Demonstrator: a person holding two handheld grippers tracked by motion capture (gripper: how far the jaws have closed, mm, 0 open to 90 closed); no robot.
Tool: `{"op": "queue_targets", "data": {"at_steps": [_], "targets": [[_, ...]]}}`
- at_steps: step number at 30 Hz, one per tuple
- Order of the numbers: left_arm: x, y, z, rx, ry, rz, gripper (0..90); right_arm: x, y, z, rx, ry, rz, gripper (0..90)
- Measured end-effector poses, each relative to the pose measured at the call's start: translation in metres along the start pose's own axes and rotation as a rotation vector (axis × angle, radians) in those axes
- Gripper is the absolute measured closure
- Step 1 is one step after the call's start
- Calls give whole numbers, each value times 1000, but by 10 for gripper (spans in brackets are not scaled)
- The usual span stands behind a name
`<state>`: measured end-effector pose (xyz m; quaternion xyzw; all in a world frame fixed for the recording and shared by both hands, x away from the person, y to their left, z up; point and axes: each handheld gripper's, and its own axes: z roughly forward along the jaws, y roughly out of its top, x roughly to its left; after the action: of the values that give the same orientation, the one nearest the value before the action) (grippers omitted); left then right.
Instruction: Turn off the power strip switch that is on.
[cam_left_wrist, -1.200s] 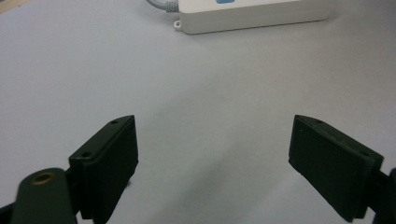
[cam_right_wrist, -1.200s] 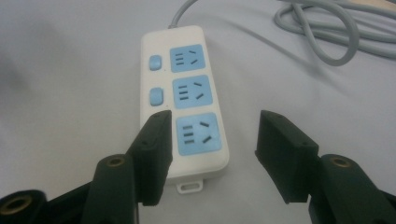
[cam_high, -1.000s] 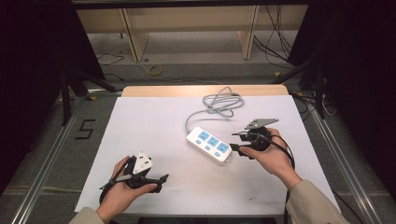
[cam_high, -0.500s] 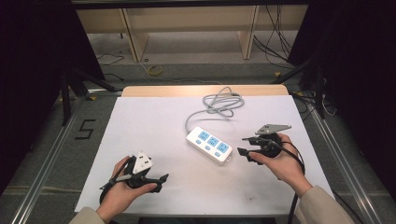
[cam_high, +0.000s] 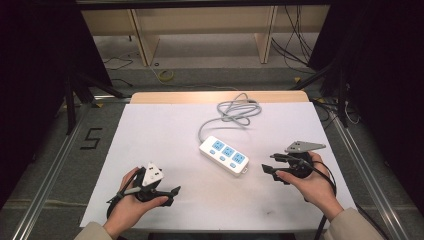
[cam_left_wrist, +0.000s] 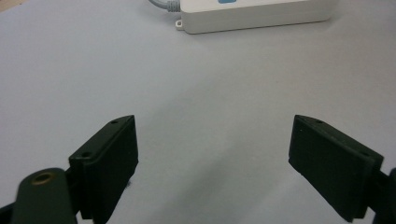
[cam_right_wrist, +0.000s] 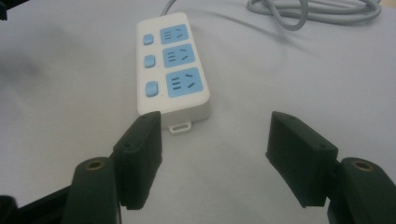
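A white power strip (cam_high: 224, 154) with three blue sockets lies flat in the middle of the white table sheet (cam_high: 165, 135); its grey cable (cam_high: 235, 112) coils behind it. In the right gripper view the strip (cam_right_wrist: 171, 67) lies just beyond the jaws. My right gripper (cam_high: 271, 168) hovers to the strip's right, open and holding nothing, its jaws pointing left (cam_right_wrist: 214, 156). My left gripper (cam_high: 172, 192) rests at the front left, open, pointing right toward the strip (cam_left_wrist: 259, 14); its jaws stand wide apart (cam_left_wrist: 212, 161) over bare sheet.
The sheet covers a wooden table whose far edge (cam_high: 215, 96) shows. Metal rails (cam_high: 47, 175) run along both sides. Wooden shelving and loose cables (cam_high: 165, 75) lie on the floor behind. A "5" mark (cam_high: 91, 138) sits left of the sheet.
My right gripper has drawn back to the right and toward the front, away from the power strip. The left gripper has stayed put.
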<state>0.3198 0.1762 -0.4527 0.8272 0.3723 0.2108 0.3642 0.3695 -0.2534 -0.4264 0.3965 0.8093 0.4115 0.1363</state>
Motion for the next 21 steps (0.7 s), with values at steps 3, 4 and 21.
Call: {"op": "queue_targets", "data": {"at_steps": [3,4,21], "targets": [[0,0,0,0,1,0,152,0,-5,-4,2,-6,6,346],[0,0,0,0,1,1,153,0,-6,-5,0,-8,4,343],[0,0,-2,4,2,11,153,5,-29,-12,-52,0,-17,317]]}}
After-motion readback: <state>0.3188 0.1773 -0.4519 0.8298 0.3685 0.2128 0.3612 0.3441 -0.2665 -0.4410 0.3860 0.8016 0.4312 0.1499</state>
